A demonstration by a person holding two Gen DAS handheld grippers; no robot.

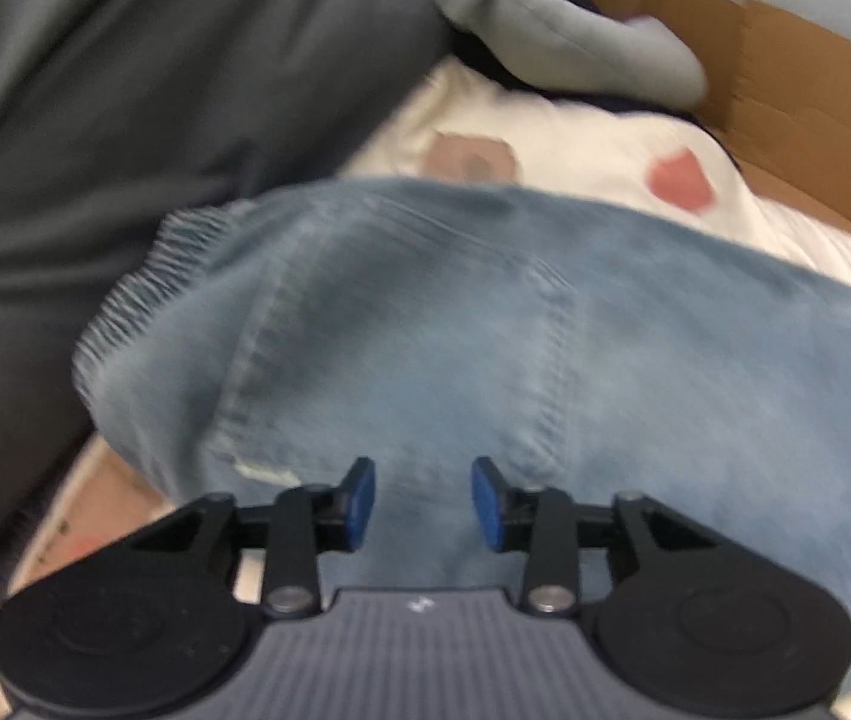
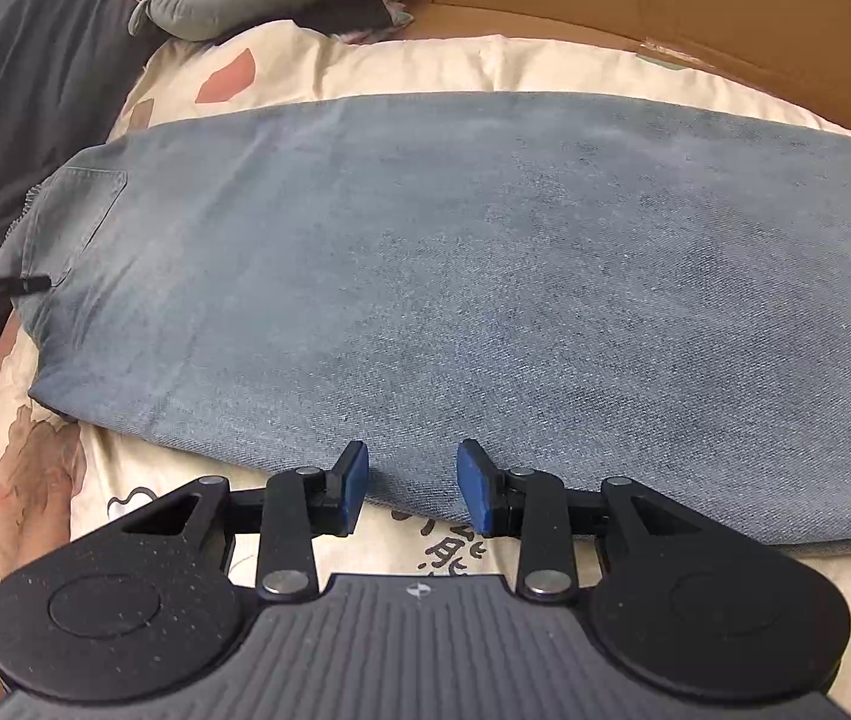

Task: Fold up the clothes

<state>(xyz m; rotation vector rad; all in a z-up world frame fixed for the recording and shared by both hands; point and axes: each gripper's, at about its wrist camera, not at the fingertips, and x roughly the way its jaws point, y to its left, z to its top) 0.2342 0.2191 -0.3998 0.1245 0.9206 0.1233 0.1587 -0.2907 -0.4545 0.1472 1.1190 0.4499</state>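
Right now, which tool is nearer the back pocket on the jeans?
Left. The left tool hovers open right over the pocket end of the jeans. The right tool sits open at the near edge, further along the leg.

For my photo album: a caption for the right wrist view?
Open right gripper above the near edge of denim jeans spread on a patterned quilt.

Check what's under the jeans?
The jeans lie flat on a cream printed quilt, which shows around their edges. Whatever lies beneath their middle is covered by denim, so I cannot tell if anything else is under there.
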